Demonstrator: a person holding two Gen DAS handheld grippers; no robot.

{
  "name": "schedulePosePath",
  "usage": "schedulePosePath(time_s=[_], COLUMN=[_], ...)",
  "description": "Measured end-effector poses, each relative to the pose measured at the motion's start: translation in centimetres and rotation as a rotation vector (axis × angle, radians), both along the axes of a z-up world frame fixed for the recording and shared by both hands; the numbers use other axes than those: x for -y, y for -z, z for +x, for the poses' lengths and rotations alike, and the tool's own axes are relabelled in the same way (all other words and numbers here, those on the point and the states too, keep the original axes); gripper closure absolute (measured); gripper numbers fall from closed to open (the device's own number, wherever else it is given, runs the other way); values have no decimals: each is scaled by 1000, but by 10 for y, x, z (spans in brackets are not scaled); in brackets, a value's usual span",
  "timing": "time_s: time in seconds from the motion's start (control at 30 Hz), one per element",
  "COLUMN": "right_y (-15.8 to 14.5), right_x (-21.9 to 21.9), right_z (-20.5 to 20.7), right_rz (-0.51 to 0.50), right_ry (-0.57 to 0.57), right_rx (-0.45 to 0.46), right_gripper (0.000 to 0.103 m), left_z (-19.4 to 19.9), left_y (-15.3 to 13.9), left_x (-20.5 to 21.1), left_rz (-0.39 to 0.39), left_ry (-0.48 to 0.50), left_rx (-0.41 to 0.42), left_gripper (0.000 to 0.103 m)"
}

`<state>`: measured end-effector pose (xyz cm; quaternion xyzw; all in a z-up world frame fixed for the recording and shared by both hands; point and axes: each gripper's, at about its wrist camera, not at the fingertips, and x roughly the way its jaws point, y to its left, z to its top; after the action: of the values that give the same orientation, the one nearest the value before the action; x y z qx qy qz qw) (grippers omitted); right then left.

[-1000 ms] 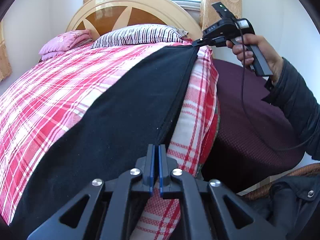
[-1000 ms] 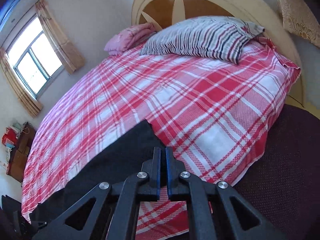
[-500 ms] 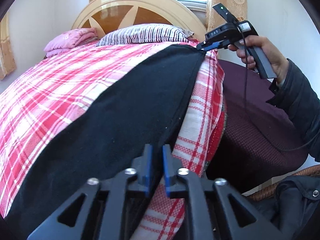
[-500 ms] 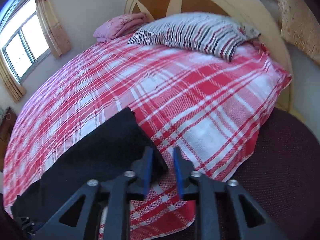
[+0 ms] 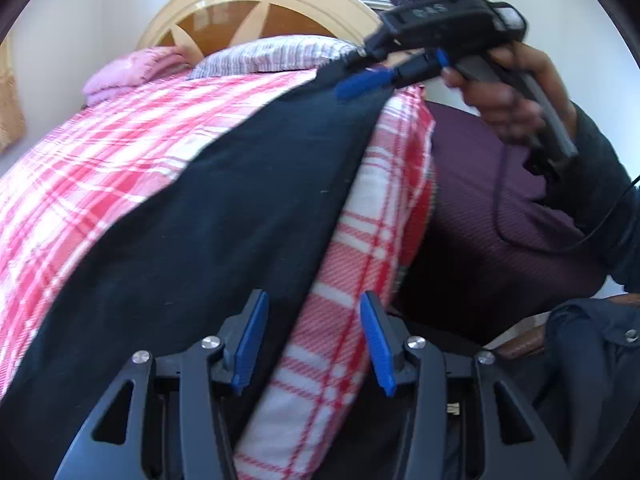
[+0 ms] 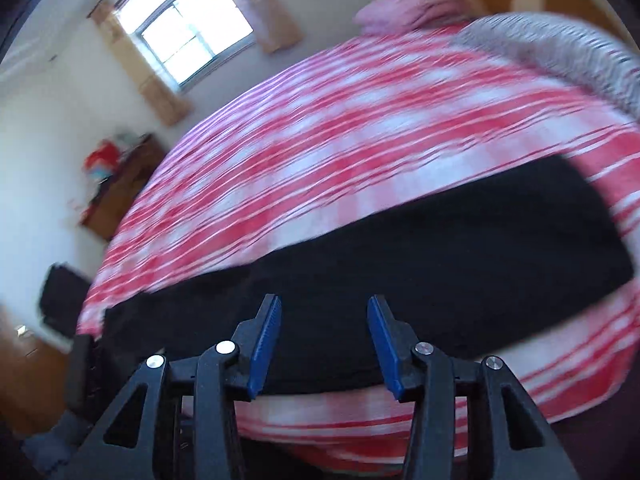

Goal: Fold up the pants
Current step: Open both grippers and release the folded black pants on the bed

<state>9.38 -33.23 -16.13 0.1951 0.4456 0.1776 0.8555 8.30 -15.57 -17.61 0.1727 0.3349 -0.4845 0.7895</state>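
Item: black pants (image 5: 208,216), laid out long and flat as a single strip along the near edge of a bed under a red-and-white plaid cover (image 5: 100,152); one long edge runs close to the side of the mattress.

Step in hand: release after a lay-down. The pants appear doubled lengthwise, leg on leg (a judgement; the dark cloth hides any seam), and both tools have let go.

Left gripper (image 5: 316,344): its jaws have just been opening and now stand moderately apart, the pants' edge and the plaid cover showing between the blue fingers (image 5: 250,340), neither pressing on cloth.

Right gripper (image 6: 326,344): likewise just opened to a middling gap, nothing pinched; it hovers over the middle of the strip in a badly smeared view.

Next move calls for: a fresh pinch on one short end with both tools, then carrying that end over to the other, edges kept matched so the cloth does not slide off the bedside.

Writing: pale marks on the right tool's body in the left view, too blurred to read with any confidence. No brand or label visible on the pants.

Also present: striped pillow (image 5: 276,54), folded pink cloth (image 5: 128,74), wooden headboard (image 5: 256,4).
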Motion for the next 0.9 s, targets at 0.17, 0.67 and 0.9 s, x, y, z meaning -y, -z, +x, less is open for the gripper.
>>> schedulePosePath(time_s=[0.17,0.67,0.9], right_y=[39,29,25], right_x=[-56,-88,-118], right_z=[3,-5,7], right_rz=[-28,-133,-197], right_ry=[-142,-176,-205], right_rx=[-94,-19,-20], right_gripper=[55,52,52], left_z=[15,56,52], left_y=[-13,-4,2], left_x=[-31,-134,-169], left_rz=[-48,71,142], left_ry=[-125,-607,-641], left_rx=[16,25,57], left_gripper=[46,33,30])
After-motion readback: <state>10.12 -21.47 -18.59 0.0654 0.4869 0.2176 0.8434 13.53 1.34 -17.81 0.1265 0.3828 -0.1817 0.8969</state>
